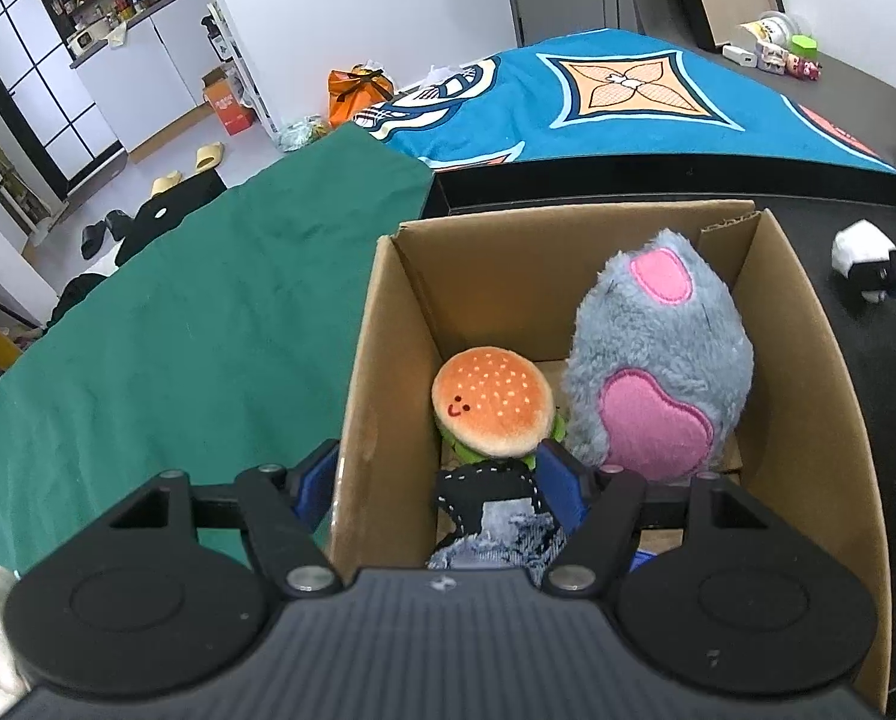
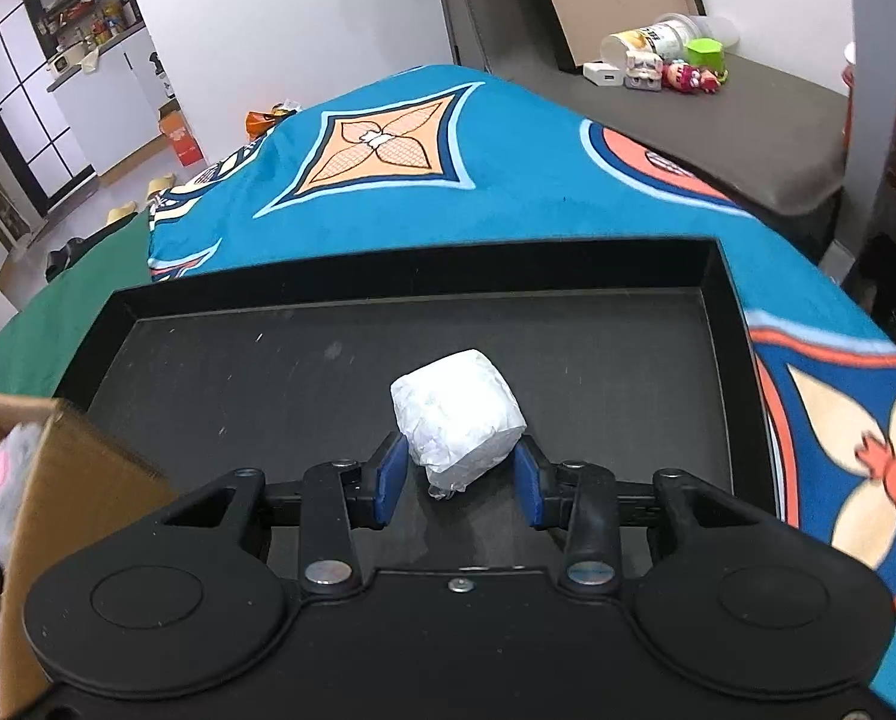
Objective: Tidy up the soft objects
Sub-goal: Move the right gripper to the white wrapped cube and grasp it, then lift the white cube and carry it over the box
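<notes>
left gripper (image 1: 439,474) wide, straddling the box (image 1: 364,372) wall above burger (image 1: 493,402), grey plush (image 1: 658,360), denim toy (image 1: 496,516) | right gripper (image 2: 457,477) jaws flank the white bundle (image 2: 457,414) on the tray (image 2: 730,300) (grip unclear)

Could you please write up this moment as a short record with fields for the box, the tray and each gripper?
box: cardboard box, open top
in box: burger plush, grey-and-pink plush, dark patterned fabric item
tray: black tray, holds white wrapped bundle
left gripper: open, straddling the box wall
right gripper: open, fingers either side of the bundle
</notes>
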A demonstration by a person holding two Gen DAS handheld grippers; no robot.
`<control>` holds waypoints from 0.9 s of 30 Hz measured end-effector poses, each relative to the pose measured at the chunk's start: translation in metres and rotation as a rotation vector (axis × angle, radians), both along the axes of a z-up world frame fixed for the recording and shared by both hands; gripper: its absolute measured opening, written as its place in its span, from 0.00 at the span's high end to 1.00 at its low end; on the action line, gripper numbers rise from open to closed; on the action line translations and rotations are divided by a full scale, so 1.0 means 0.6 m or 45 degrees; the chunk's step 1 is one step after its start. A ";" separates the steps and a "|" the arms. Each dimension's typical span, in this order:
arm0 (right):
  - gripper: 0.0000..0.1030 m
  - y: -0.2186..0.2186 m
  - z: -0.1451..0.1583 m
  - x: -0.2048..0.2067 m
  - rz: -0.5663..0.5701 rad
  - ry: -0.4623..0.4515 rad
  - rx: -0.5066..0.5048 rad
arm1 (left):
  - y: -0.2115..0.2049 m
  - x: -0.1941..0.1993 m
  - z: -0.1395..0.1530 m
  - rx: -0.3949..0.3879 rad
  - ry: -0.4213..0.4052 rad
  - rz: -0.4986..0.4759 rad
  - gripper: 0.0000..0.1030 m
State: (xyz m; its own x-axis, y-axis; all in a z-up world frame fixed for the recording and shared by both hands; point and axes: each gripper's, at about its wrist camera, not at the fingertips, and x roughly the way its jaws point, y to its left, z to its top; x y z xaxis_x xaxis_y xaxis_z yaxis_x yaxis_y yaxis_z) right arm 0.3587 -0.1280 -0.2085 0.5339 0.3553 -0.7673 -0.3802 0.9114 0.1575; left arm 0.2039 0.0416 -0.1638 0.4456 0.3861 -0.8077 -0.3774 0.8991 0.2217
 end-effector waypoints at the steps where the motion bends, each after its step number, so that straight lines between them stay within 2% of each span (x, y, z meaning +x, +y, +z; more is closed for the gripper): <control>1: 0.63 -0.001 0.002 -0.008 -0.004 0.002 0.004 | 0.000 -0.002 0.001 -0.005 -0.005 -0.002 0.33; 8: 0.63 0.000 0.010 -0.049 -0.038 0.039 0.020 | 0.004 -0.015 0.000 -0.046 0.007 -0.018 0.33; 27: 0.63 0.031 0.094 -0.124 0.005 -0.010 0.091 | 0.017 -0.040 0.017 -0.112 -0.060 -0.010 0.33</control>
State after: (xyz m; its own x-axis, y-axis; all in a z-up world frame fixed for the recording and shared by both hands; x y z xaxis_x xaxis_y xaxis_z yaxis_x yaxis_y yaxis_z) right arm 0.2841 -0.1094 -0.1521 0.5382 0.4116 -0.7355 -0.3855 0.8962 0.2194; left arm 0.1797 0.0520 -0.1538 0.4866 0.3113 -0.8163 -0.3787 0.9172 0.1240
